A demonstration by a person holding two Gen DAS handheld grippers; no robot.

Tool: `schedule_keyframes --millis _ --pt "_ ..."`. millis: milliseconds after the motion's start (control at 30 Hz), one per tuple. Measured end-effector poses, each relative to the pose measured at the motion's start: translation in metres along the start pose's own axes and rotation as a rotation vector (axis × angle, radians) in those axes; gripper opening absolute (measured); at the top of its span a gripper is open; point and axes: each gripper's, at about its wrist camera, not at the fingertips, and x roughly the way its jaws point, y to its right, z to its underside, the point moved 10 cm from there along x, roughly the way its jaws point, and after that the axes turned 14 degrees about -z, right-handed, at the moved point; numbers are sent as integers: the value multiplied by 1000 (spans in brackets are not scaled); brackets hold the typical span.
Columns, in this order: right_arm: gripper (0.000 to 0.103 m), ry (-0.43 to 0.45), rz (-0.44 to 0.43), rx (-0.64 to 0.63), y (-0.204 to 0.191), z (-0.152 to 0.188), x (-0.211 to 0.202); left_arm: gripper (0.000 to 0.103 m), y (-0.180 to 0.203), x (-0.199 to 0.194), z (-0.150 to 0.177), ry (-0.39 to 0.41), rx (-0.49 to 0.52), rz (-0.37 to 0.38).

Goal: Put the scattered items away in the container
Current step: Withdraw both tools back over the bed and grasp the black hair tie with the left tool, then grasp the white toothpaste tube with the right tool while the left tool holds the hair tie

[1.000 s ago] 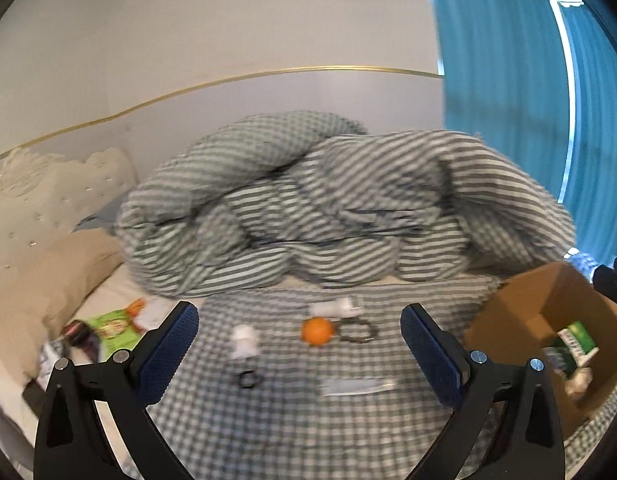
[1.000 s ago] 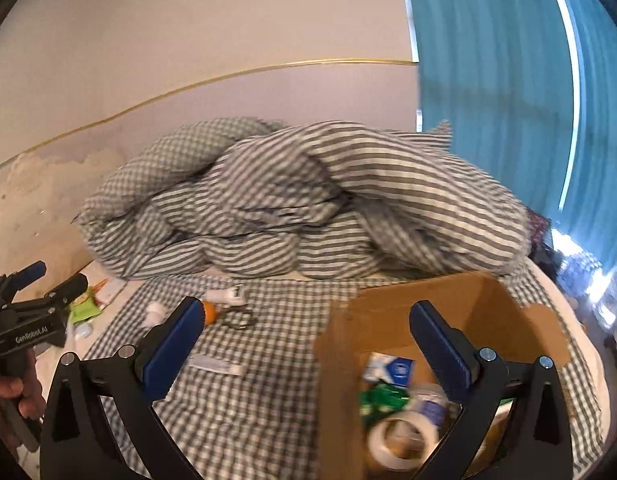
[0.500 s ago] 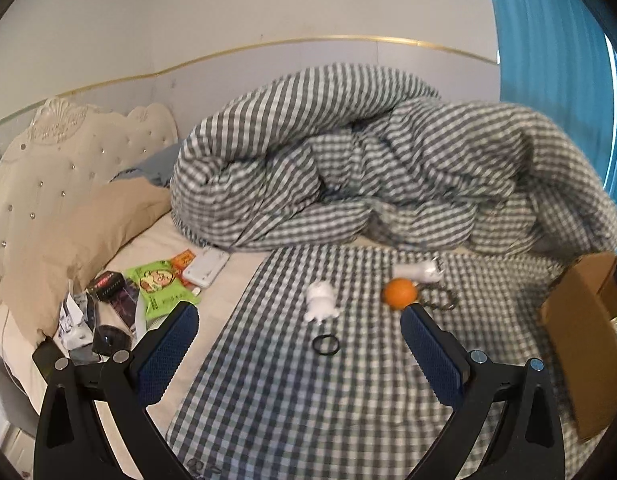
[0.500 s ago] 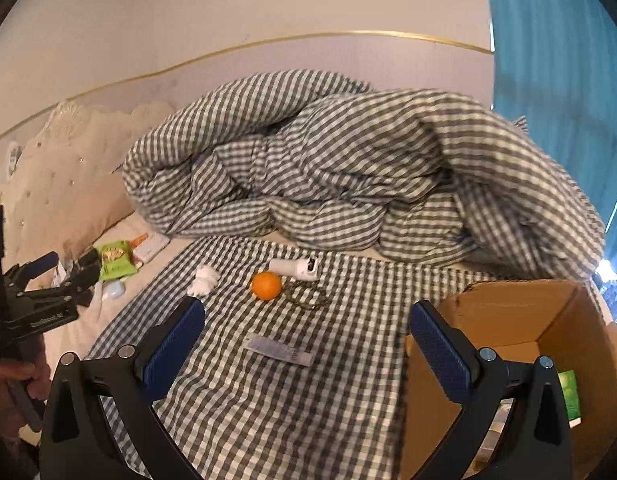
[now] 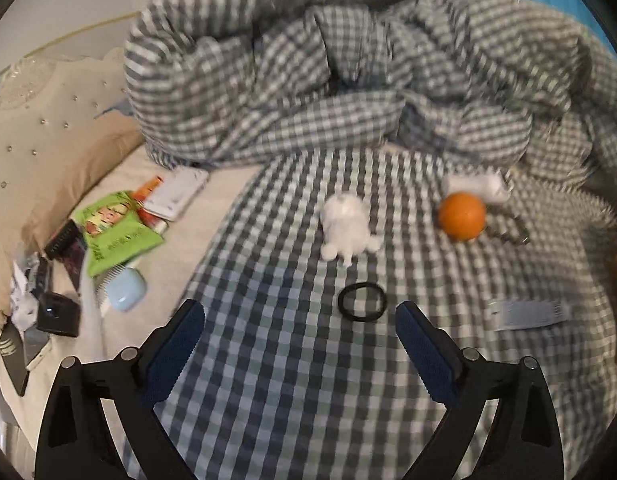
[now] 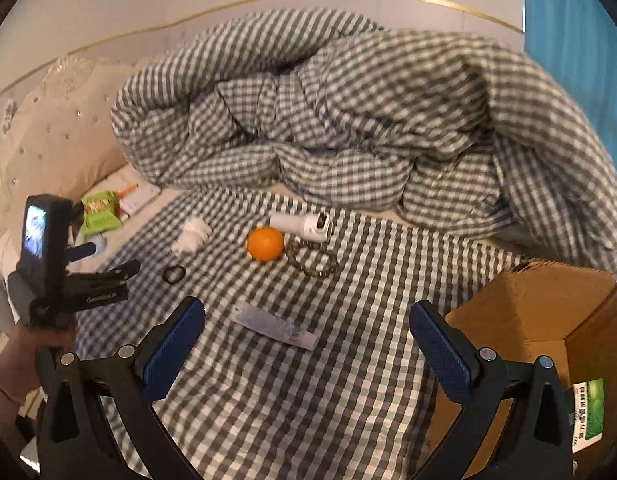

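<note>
We are holding the left gripper [image 5: 300,324] with its jaws spread wide and empty over the checked sheet [image 5: 292,392]; the black hair tie [image 5: 362,302] is lying flat just above the gap, right of centre. Our right gripper [image 6: 306,326] is gaping too, the flat sachet [image 6: 274,326] between its tips, long axis slanting upper left to lower right. The cardboard box [image 6: 548,312] is sitting open at lower right.
</note>
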Motion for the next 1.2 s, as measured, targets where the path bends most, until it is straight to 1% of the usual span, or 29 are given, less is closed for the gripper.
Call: schedule_keyframes --millis 33,100,167,233,367,500,633,700,733,767,800,833,867,900,967,1000,1067,1200 --pt "103 -9 1 2 2 3 4 98 2 5 1 -7 5 2" --pt "103 -22 0 7 4 7 11 88 10 19 4 -26 18 16" --pt "103 -36 1 9 7 11 18 87 20 29 6 -52 28 36" --pt "103 -48 1 12 11 13 24 87 26 36 6 -57 41 18" --pt "103 -61 -5 15 13 14 32 76 29 51 7 -94 35 16" --pt "103 -68 -9 6 14 12 38 76 28 62 9 -124 23 13" --pt "103 -76 -17 -1 13 11 48 76 36 66 11 -129 49 27" --pt "103 -83 -22 -8 12 11 53 67 41 70 14 -141 55 38" --pt "103 -86 -22 -13 11 11 54 65 42 70 15 -140 50 47" --pt "103 -88 -22 -18 10 11 54 56 42 69 15 -136 44 56" --pt "103 -88 -22 -20 9 11 55 44 44 68 15 -133 40 70" --pt "103 -87 -22 -20 9 12 55 37 45 67 15 -132 42 75" --pt "103 -88 -23 -17 10 12 56 22 46 66 14 -130 44 78" --pt "103 -90 -25 -14 10 12 57 10 47 65 14 -132 47 83" --pt "103 -94 -31 -17 9 13 61 4 47 62 14 -133 50 89" --pt "103 -96 -35 -23 8 13 63 3 46 60 13 -131 47 96" --pt "103 -104 -51 -42 5 15 69 2 43 56 12 -124 38 109" --pt "103 -146 -73 -75 3 21 86 2 28 39 4 -91 8 107"
